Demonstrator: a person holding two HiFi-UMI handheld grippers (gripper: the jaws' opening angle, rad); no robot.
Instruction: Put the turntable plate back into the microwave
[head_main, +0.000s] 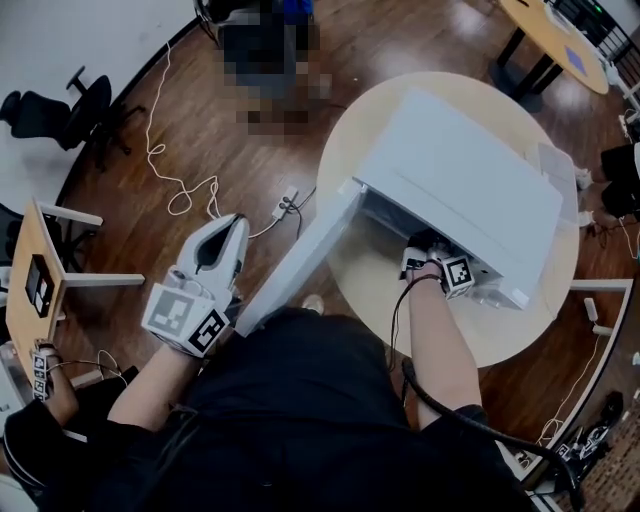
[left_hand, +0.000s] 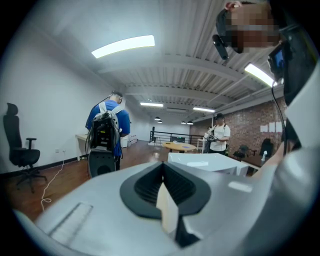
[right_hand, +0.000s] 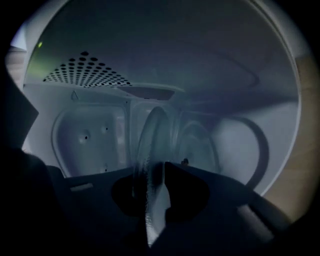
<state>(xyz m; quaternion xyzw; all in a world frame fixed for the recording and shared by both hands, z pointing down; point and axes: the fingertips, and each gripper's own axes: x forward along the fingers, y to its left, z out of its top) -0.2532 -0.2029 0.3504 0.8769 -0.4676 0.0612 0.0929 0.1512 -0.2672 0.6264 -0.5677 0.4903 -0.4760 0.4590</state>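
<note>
The white microwave (head_main: 470, 190) stands on a round table (head_main: 500, 330) with its door (head_main: 300, 265) swung open toward me. My right gripper (head_main: 428, 255) reaches into the cavity, fingertips hidden in the head view. In the right gripper view that gripper (right_hand: 159, 172) is shut on the rim of the clear glass turntable plate (right_hand: 155, 145), seen nearly edge-on inside the dim cavity, with the perforated wall (right_hand: 85, 70) to the left. My left gripper (head_main: 232, 228) hangs outside the door, away from the microwave. It (left_hand: 162, 172) is shut with nothing between its jaws.
A power strip and white cable (head_main: 180, 190) lie on the wood floor left of the table. An office chair (head_main: 60, 110) and a small wooden desk (head_main: 35, 280) stand at the far left. A person with a backpack (left_hand: 106, 131) and another person (left_hand: 218, 137) stand across the room.
</note>
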